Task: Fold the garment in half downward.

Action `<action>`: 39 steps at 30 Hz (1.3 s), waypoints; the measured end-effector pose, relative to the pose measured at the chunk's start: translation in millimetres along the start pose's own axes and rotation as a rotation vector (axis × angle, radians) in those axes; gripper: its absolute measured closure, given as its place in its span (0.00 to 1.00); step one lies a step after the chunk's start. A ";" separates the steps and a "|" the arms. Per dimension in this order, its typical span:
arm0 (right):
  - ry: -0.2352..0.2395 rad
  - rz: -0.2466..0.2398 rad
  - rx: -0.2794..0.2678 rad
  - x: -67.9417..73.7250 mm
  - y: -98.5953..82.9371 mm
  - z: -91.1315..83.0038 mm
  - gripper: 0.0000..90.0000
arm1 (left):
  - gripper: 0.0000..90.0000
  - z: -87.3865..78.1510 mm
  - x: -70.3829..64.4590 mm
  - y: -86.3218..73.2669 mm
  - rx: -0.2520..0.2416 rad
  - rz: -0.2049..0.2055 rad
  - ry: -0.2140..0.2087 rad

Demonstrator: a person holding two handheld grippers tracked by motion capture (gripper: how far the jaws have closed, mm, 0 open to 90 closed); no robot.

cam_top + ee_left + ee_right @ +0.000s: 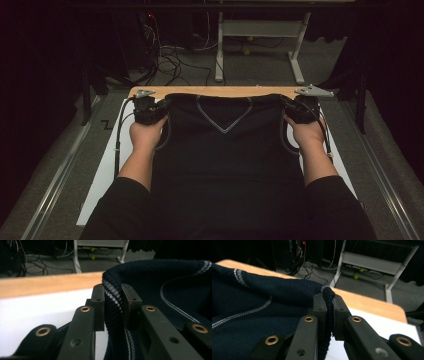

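Observation:
A dark navy knitted garment (225, 150) with a grey-trimmed V-neck lies spread over the table, neck toward the far edge. My left gripper (150, 111) holds its far left corner; in the left gripper view the jaws are shut on the striped ribbed edge (113, 302). My right gripper (302, 110) holds the far right corner, and in the right gripper view the jaws pinch the ribbed edge (328, 307) of the garment (249, 315). Both corners are lifted a little off the table.
The table has a wooden far edge (210, 91) and a white sheet (107, 165) under the garment. Beyond it stand a white desk frame (260, 35) and tangled cables (170, 60) on the grey floor. Metal rails (55, 175) run along both sides.

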State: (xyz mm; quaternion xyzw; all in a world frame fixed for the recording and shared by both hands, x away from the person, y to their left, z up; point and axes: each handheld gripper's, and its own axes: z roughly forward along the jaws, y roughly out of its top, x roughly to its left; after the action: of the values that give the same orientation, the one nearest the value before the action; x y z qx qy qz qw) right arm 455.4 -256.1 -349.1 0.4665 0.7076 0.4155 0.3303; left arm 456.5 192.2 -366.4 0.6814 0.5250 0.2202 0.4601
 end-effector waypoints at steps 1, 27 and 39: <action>-0.001 0.000 -0.009 -0.8 3.1 -1.4 0.94 | 0.79 -1.0 -0.6 3.0 -0.005 0.006 0.001; -0.059 -0.043 -0.223 -7.8 105.9 -41.3 0.94 | 0.80 -33.2 -3.7 96.6 -0.160 0.089 0.065; -0.015 -0.035 -0.128 -3.4 62.9 -25.0 0.94 | 0.80 -16.6 3.1 38.9 -0.074 0.040 -0.003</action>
State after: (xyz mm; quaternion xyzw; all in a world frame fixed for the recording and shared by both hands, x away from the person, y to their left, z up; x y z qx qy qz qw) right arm 459.5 -252.4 -281.6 0.4349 0.6854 0.4504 0.3718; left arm 464.6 200.6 -325.6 0.6746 0.5019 0.2478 0.4812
